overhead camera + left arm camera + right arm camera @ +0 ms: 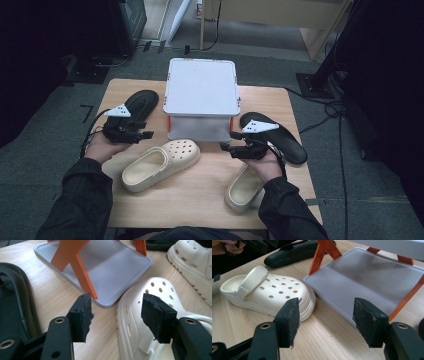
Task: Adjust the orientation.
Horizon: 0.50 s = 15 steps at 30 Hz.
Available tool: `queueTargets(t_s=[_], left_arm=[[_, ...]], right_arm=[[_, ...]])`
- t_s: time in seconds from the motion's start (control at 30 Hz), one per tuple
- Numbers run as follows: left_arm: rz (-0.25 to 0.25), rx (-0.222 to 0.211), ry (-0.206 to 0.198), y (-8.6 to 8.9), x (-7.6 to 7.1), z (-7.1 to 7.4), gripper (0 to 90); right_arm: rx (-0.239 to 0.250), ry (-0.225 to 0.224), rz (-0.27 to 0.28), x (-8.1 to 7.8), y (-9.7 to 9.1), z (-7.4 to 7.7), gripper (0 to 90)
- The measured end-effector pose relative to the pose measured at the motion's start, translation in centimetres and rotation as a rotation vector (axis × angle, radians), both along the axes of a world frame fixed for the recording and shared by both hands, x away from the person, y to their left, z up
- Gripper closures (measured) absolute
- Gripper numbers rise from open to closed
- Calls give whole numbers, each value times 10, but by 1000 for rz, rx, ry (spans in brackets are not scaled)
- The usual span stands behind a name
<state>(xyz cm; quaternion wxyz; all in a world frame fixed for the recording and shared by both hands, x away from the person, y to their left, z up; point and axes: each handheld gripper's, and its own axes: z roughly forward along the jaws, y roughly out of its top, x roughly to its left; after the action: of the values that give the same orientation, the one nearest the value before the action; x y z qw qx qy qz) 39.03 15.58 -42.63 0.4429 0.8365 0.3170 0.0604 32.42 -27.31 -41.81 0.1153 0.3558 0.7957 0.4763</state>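
Two cream clogs lie on the wooden table [200, 197]: one [160, 164] left of centre, the other [241, 189] partly under my right hand. A black sandal [137, 106] lies at the left, its mate [281, 138] at the right. My left gripper [148, 134] hovers between the left sandal and the left clog, open and holding nothing; in the left gripper view its jaws [116, 317] frame the clog's toe [140, 322]. My right gripper [225, 148] stands open in front of the shelf; its jaws [325, 322] point at the clog [267, 290] and hold nothing.
A grey two-level shelf [201, 87] on orange legs [75, 265] stands at the middle back of the table; its lower tray [372, 277] lies close ahead of both grippers. Dark floor, cables and stands surround the table.
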Motion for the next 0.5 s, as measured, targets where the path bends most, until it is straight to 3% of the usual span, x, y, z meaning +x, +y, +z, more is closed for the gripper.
queueTargets(t_s=[0.3, 0.5], left_arm=[[-7, -5, 33, 5, -9, -2, 424], [-12, -4, 43, 8, -14, -3, 426]], right_arm=[[-33, -18, 2, 2, 3, 0, 431], [-41, 1, 10, 5, 6, -1, 430]])
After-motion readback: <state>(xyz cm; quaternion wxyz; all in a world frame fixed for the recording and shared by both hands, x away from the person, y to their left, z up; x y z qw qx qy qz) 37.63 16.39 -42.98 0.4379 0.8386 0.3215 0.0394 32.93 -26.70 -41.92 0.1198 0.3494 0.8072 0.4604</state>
